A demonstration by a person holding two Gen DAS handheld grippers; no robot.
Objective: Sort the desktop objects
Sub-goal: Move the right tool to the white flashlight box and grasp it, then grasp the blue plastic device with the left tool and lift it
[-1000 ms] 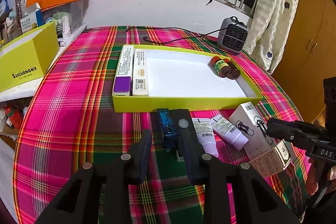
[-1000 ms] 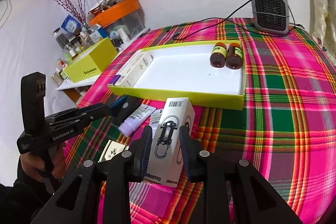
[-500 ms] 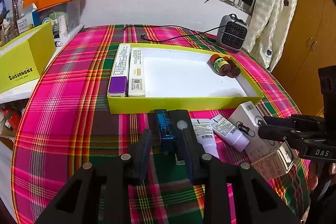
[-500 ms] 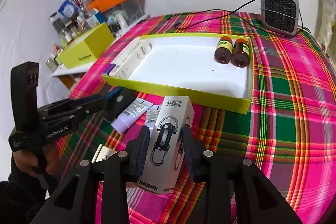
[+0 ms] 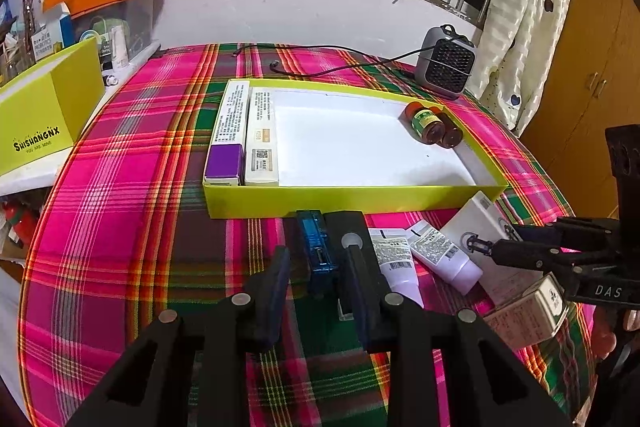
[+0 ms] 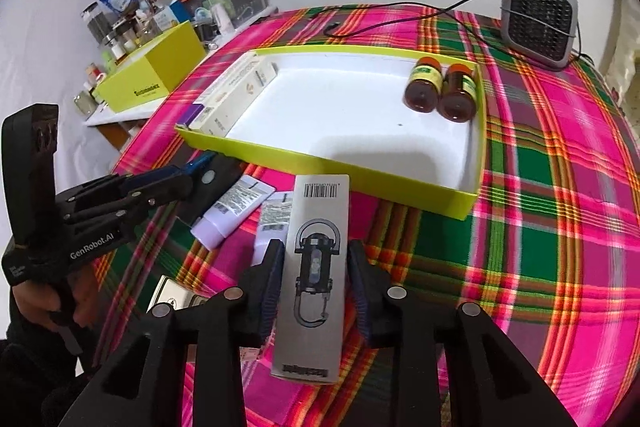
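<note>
Right gripper (image 6: 314, 277) straddles the box (image 6: 316, 267), jaws apart, its long axis toward twelve o'clock, tray (image 6: 466, 205) beyond.

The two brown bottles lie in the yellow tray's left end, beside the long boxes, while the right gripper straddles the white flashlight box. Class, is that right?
Not quite. The two brown bottles lie at the right end of the yellow tray, apart from the long boxes at its left end. The right wrist view shows this. The right gripper does straddle the white flashlight box.
</note>
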